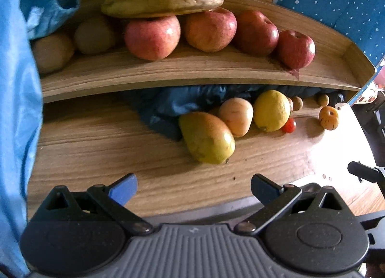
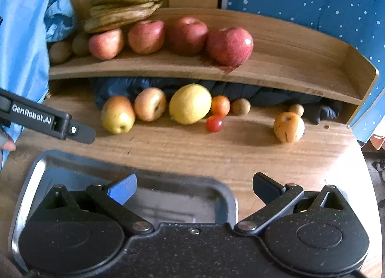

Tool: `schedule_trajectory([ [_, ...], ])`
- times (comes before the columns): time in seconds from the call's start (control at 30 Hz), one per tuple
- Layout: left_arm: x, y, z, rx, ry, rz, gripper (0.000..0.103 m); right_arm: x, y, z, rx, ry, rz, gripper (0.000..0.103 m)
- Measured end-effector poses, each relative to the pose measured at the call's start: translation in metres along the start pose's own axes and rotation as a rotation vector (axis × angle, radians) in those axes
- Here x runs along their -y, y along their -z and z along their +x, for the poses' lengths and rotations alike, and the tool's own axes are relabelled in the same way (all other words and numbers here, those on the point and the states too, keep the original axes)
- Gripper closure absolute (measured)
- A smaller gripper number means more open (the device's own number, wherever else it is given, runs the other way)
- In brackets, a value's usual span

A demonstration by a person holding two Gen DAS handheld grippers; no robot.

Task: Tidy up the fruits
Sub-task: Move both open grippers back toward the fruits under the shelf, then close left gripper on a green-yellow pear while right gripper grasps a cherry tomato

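Wood-grain table (image 2: 216, 152) is being shared by a curved shelf (image 2: 288, 78) lined with glossy red apples (image 2: 229, 45), then a steel tray (image 2: 216, 191), a bumpy lemon (image 2: 190, 104), a tiny tomato (image 2: 214, 123). Both the left gripper (image 1: 193, 187) and right gripper (image 2: 194, 187) are being held spread wide, nothing gripped.

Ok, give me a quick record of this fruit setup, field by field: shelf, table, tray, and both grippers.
shelf: four apples, bananas, two brown round fruits
table: yellow-green apple, lemon, cherry tomato, orange fruit
tray: metal, near edge, no fruit visible
left gripper: open, empty
right gripper: open, empty, over tray
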State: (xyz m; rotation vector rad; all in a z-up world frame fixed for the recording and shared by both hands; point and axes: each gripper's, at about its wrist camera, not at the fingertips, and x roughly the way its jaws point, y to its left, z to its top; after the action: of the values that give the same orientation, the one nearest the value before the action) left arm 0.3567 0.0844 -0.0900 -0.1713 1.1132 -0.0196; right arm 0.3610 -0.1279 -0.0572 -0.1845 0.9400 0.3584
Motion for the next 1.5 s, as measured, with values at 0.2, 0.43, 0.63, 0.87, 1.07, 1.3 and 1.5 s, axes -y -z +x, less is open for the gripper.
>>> schedule_trajectory([
  [0.2, 0.003, -0.015, 0.016, -0.01, 0.022, 0.001, 0.001, 0.009, -0.015, 0.02, 0.01, 0.019, 0.01, 0.005],
  [0.43, 0.004, -0.026, 0.032, -0.014, 0.019, 0.0, 0.001, 0.016, -0.033, 0.045, 0.008, 0.027, -0.005, 0.015],
  [0.63, 0.005, -0.03, 0.04, -0.02, 0.035, 0.002, 0.001, 0.021, -0.039, 0.06, -0.01, 0.032, -0.008, 0.023],
  [0.87, 0.004, -0.033, 0.047, -0.021, 0.046, -0.006, 0.001, 0.027, -0.043, 0.071, -0.023, 0.019, 0.006, 0.032],
  [1.07, 0.003, -0.034, 0.048, -0.005, 0.049, -0.018, 0.006, 0.03, -0.048, 0.081, -0.027, 0.0, 0.021, 0.038],
  [1.3, 0.0, -0.033, 0.047, 0.017, 0.06, -0.035, 0.016, 0.029, -0.052, 0.088, -0.025, -0.017, 0.003, 0.046],
  [1.5, 0.0, -0.034, 0.049, 0.014, 0.071, -0.043, 0.023, 0.033, -0.052, 0.091, -0.02, -0.066, 0.0, 0.05],
])
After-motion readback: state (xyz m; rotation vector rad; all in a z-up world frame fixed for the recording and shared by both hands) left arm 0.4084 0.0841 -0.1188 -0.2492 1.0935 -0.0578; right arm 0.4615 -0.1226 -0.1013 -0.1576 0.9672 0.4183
